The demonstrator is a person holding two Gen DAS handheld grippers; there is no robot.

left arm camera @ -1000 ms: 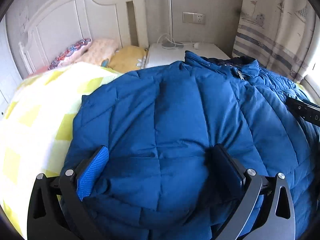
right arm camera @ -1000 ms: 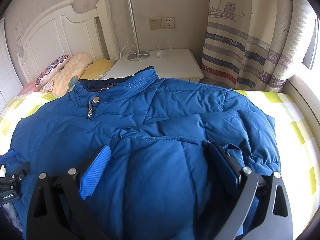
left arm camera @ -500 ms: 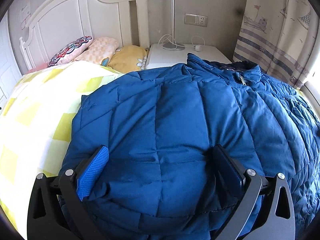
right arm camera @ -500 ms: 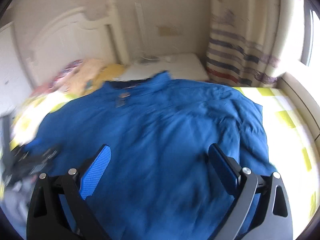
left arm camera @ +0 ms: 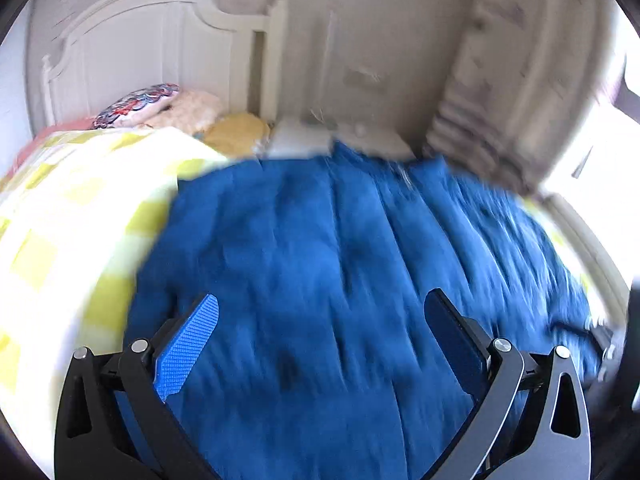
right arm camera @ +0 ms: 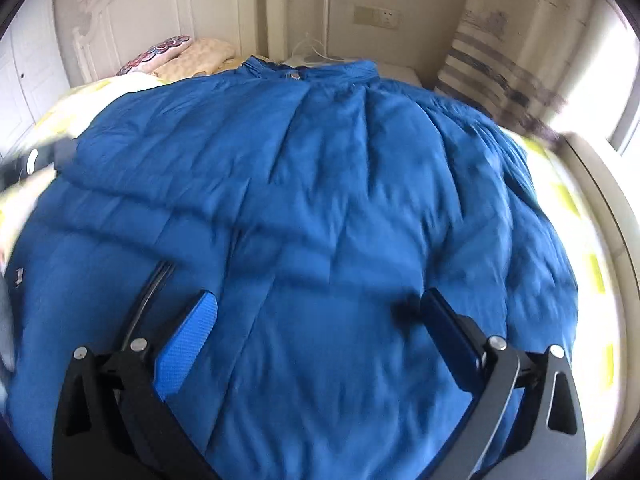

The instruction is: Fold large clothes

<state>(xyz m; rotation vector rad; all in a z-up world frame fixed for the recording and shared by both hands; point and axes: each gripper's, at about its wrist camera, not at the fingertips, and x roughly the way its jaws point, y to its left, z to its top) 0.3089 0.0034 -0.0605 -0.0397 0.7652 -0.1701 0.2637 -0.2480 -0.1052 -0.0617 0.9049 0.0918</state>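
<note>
Both my left gripper (left arm camera: 322, 336) and right gripper (right arm camera: 318, 328) gape wide, holding nothing. My blue jacket (right arm camera: 320, 184) lies flat, collar toward the headboard (right arm camera: 168, 8), hem toward me.

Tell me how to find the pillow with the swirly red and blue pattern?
Start at the white headboard at the top of the bed. Just below it sit a few pillows, beyond the big blue jacket. The patterned pillow is the left one, covered in red and blue swirls, while the pillow beside it is pale peach.
</note>
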